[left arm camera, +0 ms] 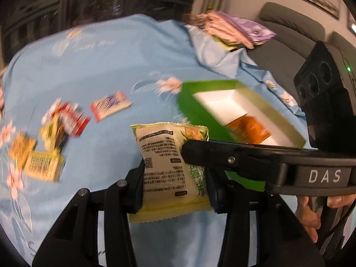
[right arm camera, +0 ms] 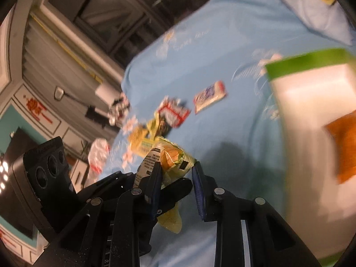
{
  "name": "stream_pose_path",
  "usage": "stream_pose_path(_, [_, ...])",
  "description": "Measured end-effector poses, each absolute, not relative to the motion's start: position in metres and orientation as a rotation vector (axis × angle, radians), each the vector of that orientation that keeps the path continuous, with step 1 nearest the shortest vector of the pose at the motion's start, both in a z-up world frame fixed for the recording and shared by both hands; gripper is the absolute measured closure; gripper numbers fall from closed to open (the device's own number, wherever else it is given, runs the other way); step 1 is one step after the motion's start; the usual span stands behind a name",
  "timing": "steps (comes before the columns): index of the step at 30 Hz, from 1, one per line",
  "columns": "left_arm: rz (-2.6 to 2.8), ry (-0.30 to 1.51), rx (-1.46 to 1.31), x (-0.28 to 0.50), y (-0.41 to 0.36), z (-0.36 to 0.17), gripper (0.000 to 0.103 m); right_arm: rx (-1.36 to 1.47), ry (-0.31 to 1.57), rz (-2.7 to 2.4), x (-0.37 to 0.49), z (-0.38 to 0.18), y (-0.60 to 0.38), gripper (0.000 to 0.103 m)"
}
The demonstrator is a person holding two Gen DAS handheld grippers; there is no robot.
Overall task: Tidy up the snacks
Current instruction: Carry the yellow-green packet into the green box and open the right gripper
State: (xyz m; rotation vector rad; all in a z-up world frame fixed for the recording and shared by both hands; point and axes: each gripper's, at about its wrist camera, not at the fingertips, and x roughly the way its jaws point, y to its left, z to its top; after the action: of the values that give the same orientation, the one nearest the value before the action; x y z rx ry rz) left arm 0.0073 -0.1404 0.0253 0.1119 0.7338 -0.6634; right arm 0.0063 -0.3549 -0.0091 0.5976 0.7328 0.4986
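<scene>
Surface: table under a light blue flowered cloth point(left arm camera: 93, 71), dark windows behind.
Held packet: pale green snack packet point(left arm camera: 171, 169), lifted above the cloth near the front edge.
Left gripper point(left arm camera: 175, 178): clenched on the packet's sides.
Right gripper point(right arm camera: 175, 178): fingers pinching the same packet's upper corner.
Box: open green box point(left arm camera: 195, 113) toward the right edge, an orange packet point(left arm camera: 249, 129) inside.
Loose snacks: small packets point(left arm camera: 57, 133) scattered near the left edge.
</scene>
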Motion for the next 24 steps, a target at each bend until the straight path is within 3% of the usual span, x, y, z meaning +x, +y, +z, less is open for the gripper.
stream_pose_path(10, [-0.912,0.743,0.206,0.004,-0.287,0.023,0.058,0.756,0.61,0.228,-0.04,-0.016,-0.491,0.074])
stream_pose_path(16, [-0.921,0.779,0.278,-0.003,-0.332,0.006,0.056,0.793,0.635,0.112,-0.05,-0.036,-0.526,0.074])
stream_pose_path(19, [-0.903,0.799,0.294,-0.003,-0.336,0.001,0.051,0.792,0.66,0.089,-0.048,-0.042,-0.53,0.074])
stream_pose_path(23, [-0.852,0.787,0.343,-0.006,-0.334,-0.001,0.023,0.749,0.648,-0.007,-0.053,-0.038,-0.533,0.072])
stream_pose_path(24, [-0.848,0.77,0.345,-0.008,-0.332,0.001,0.018,0.763,0.64,-0.015,-0.056,-0.038,-0.536,0.067])
